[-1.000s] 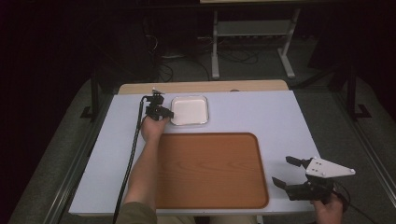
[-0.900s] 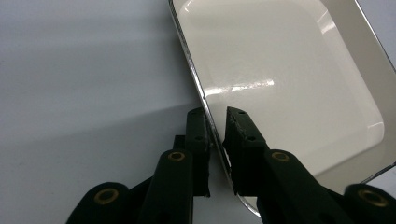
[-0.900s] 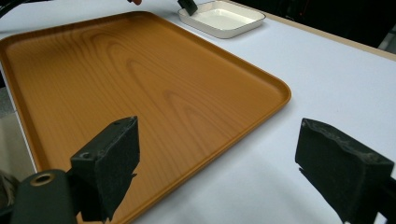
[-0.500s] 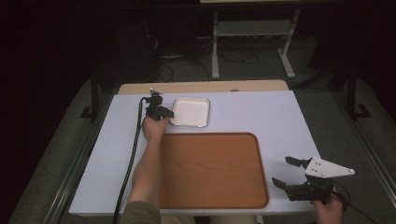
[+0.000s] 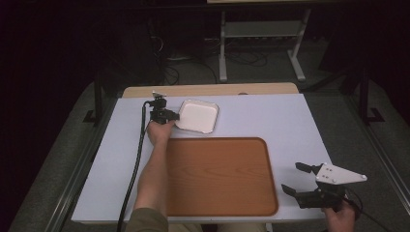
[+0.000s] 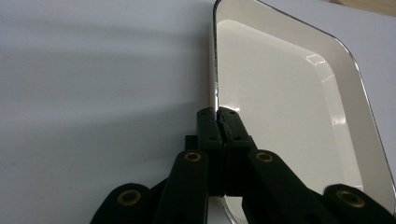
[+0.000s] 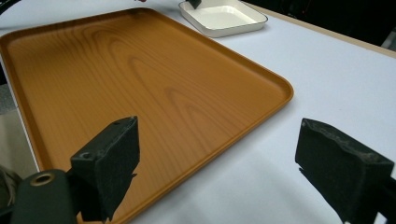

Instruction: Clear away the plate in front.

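A white rectangular dish (image 5: 197,116) rests on the pale table beyond the wooden tray (image 5: 220,176). My left gripper (image 5: 170,116) is shut on the dish's left rim; in the left gripper view its jaws pinch the thin rim of the dish (image 6: 285,107) at my left gripper (image 6: 218,116). Near the table's front right corner my right gripper (image 5: 296,178) is held open with nothing between its pads. In the right gripper view my right gripper (image 7: 219,158) spans the tray's corner (image 7: 261,93), and the dish (image 7: 224,16) lies far off.
The table (image 5: 270,116) is white with a light wooden strip (image 5: 208,90) along its far edge. A black cable (image 5: 135,164) trails from the left gripper along the forearm. A metal stand (image 5: 261,38) and cables sit on the dark floor behind.
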A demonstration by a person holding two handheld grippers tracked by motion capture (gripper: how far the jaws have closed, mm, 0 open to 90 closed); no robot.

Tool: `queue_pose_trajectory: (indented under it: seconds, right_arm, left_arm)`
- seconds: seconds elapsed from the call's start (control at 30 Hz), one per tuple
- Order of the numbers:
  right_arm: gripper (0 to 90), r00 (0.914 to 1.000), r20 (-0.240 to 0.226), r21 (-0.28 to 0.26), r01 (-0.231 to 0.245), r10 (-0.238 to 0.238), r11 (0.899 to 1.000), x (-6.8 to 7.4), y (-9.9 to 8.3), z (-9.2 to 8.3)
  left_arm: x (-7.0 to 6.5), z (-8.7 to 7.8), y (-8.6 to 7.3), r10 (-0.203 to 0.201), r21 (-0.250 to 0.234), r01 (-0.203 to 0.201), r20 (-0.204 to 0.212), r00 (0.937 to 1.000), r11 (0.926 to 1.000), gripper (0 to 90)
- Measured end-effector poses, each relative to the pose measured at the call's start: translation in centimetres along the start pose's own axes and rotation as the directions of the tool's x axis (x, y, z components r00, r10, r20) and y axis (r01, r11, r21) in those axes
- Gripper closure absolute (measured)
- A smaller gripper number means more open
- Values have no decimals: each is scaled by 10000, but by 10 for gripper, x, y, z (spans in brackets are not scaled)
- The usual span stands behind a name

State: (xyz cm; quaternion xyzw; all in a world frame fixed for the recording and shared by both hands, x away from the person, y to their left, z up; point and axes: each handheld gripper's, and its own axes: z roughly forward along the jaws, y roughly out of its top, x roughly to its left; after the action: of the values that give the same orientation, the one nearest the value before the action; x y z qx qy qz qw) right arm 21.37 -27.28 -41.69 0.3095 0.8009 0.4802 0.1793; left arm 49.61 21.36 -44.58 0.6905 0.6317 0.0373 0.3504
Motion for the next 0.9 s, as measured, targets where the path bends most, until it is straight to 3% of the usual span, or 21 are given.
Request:
queue_pose_trajectory:
  seconds: [0.23, 0.57, 0.9]
  right_arm:
    - [130, 10000, 2, -3, -8, 8, 10000, 0, 0, 0]
    - [130, 10000, 4, -4, 4, -4, 10000, 0, 0, 0]
    - [130, 10000, 16, 3, -9, 9, 10000, 0, 0, 0]
  left_arm:
    - [1, -4, 1, -168, -216, 170, 84, 9998, 9996, 888]
    - [1, -16, 5, -388, -655, 422, 520, 9979, 9970, 888]
    - [-5, -25, 7, -449, -922, 563, 1219, 9915, 9941, 889]
